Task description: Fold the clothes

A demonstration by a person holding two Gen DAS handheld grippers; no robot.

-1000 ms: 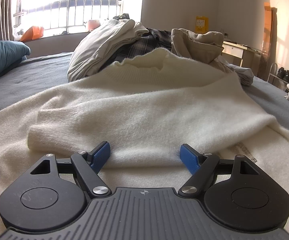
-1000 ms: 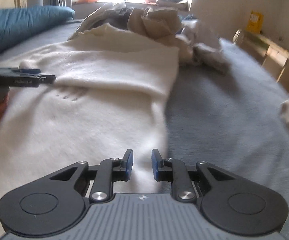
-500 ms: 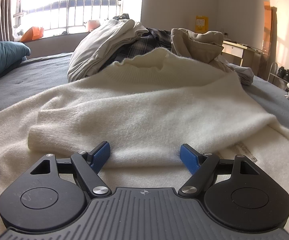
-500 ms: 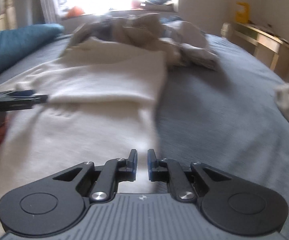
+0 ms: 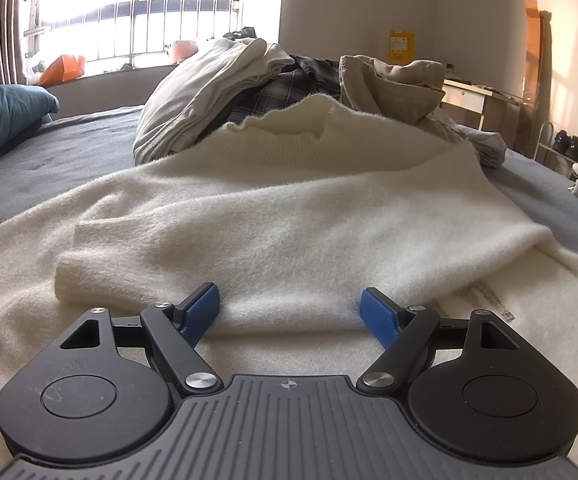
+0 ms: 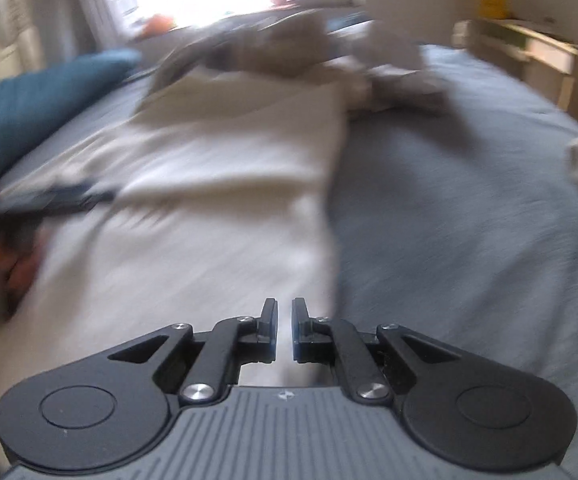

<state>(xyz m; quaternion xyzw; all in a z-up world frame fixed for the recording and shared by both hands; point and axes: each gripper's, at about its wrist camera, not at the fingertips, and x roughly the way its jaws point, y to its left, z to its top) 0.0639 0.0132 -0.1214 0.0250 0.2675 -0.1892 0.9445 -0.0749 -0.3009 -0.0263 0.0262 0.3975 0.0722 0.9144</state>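
Since the earlier frames the right gripper [image 6: 285, 330] has been closing its jaws and now stands almost shut with only a thin slit between them; its view has swung, so the sweater's right edge now runs up the middle of the frame. Whether any cloth is pinched there cannot be told through the blur. The left gripper [image 5: 291, 312] has not shifted: it stays spread wide at the bottom centre of its frame, over the folded sleeve, gripping nothing.

One cream sweater [image 5: 289, 216] lies flat on the grey bed [image 6: 469, 208], filling the lower and middle of the left view. One sleeve [image 5: 161, 252] is already laid across its chest; the other side seems folded in too. Judging from this, the body still has to be folded over and the piece set aside.

Farther up, at upper centre, sits one unfolded pile of clothes [image 5: 249, 84], holding at least three garments: pale, plaid and tan. At upper left is one teal pillow [image 5: 1, 116].
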